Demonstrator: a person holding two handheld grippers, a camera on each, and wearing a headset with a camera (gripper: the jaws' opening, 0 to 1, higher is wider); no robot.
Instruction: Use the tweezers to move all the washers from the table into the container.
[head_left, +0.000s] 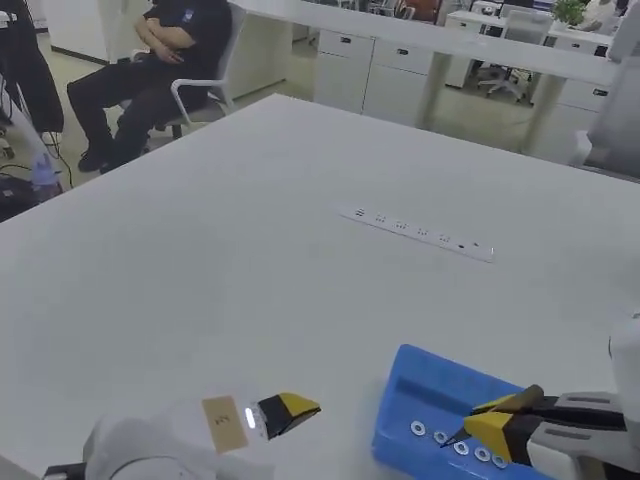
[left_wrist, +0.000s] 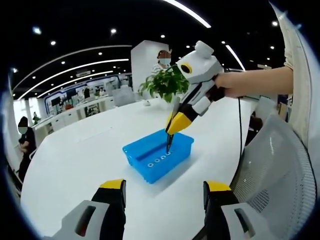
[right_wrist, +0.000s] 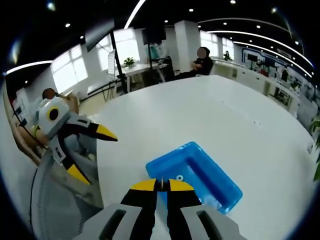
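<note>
Head view: blue container (head_left: 395, 400) sits at the near right of the white surface (head_left: 250, 250), its long axis running away from me and to the right. The right tool (head_left: 482, 415) hangs over its near end, clamped on the tweezers (head_left: 452, 438). The washers (head_left: 417, 429) I can count, about five small bright rings, lie in a line on the container floor along its near long wall. All the ones I can see are inside the container. The left gripper view gives the relation that matters. The tweezers stand nearly upright, tips down, and meet the floor at the row of washers, so the work lies straight below the right tool rather than off to a side. I cannot tell whether the tips pinch a washer or only touch the floor beside one; it is too small to resolve. The left tool (head_left: 290, 408) waits just left of the container, apart from it, jaws spread wide and holding nothing. The right hand is plainly the nearer one. The washers look flat, thin and shiny, and I judge they would slide rather than tip if nudged. My read is that this is the drop-off step, late in the task. A power strip (head_left: 415, 232) lies further out on the surface, well apart from the work.
</note>
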